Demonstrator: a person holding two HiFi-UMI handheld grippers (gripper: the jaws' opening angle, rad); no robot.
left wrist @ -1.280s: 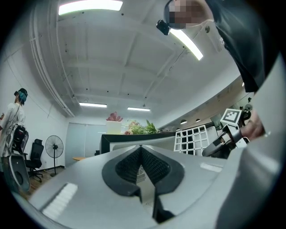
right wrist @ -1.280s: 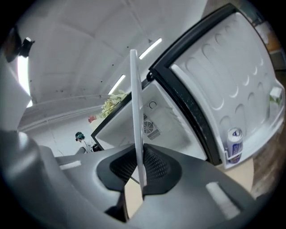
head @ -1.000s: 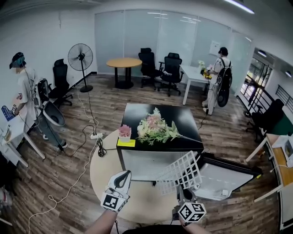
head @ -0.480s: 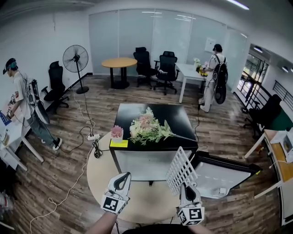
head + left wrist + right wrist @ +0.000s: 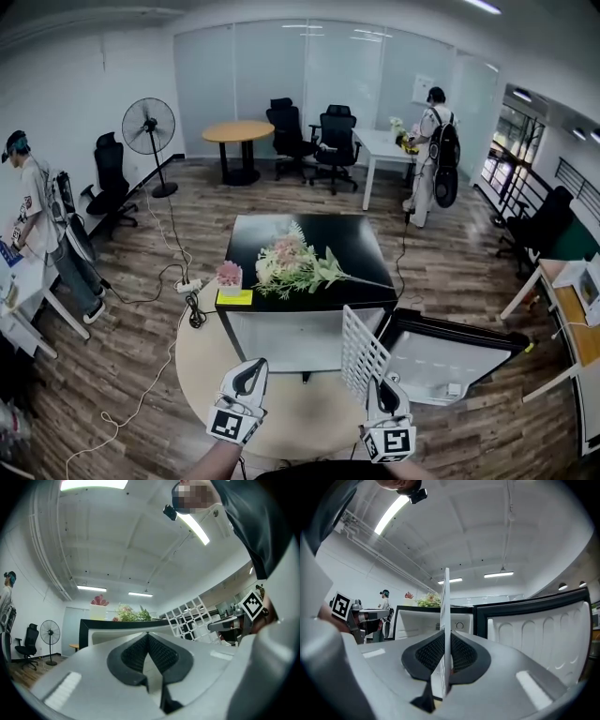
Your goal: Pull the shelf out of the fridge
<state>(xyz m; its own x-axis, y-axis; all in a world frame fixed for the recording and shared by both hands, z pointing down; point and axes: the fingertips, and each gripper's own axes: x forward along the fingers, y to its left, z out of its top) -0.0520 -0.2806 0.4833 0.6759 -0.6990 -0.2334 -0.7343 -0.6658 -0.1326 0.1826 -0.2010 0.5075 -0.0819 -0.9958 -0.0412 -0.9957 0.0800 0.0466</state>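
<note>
The wire shelf (image 5: 364, 354), a second ago tipped broad and slanting up to the left above the right gripper (image 5: 382, 384), now stands on edge, rising straight from the jaws clamped on it. The gripper is rolled upright, and its marker cube (image 5: 389, 442) now sits directly beneath the shelf.

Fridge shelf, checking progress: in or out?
Out: the wire shelf stands on edge, clamped in the right gripper, in front of the open fridge.
</note>
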